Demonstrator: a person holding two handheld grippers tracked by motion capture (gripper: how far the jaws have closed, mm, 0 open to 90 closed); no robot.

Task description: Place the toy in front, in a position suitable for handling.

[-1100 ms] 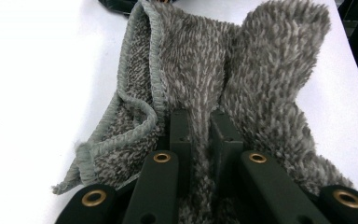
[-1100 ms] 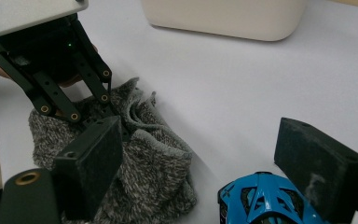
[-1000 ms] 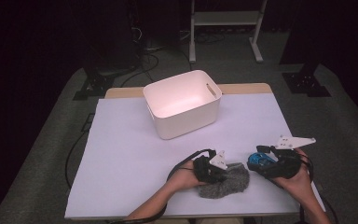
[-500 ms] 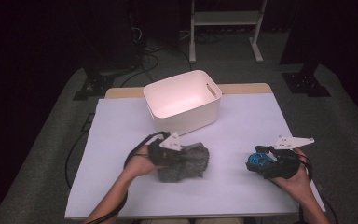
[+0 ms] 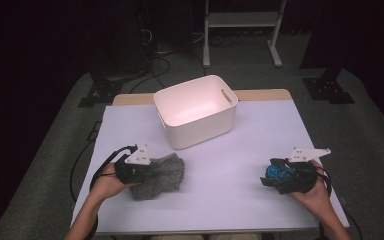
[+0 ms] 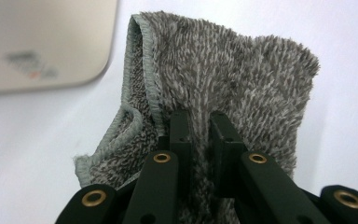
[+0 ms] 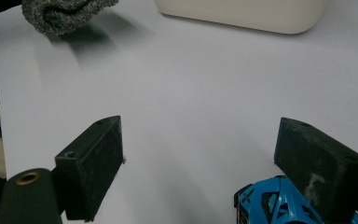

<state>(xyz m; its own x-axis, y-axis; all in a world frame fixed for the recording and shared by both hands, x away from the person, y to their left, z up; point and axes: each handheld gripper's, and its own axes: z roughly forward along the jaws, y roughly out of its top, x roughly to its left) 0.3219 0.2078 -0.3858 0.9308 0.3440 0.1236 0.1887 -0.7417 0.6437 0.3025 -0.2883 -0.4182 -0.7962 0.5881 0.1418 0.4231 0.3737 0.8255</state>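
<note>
A grey fuzzy cloth (image 5: 167,175) hangs bunched from my left gripper (image 5: 152,172), low over the white table's left front. In the left gripper view the jaws (image 6: 199,126) are shut on a fold of the cloth (image 6: 242,79). My right gripper (image 5: 266,176) rests at the right front, pointing left. Its jaws (image 7: 223,140) stand wide open over bare table. A blue toy car (image 7: 270,205) lies just inside and partly under its right jaw, and in the high view the blue toy car (image 5: 276,172) sits at the gripper's front.
A white plastic bin (image 5: 196,110) with a handle slot stands empty at the table's back middle, and its wall (image 7: 247,11) shows ahead of my right gripper. The bin's side (image 6: 42,42) is to the upper left of the cloth. Dark floor surrounds the table.
My left gripper has carried the grey cloth leftward and slightly up, from beside the right hand to the table's left front. The right gripper has stayed put.
</note>
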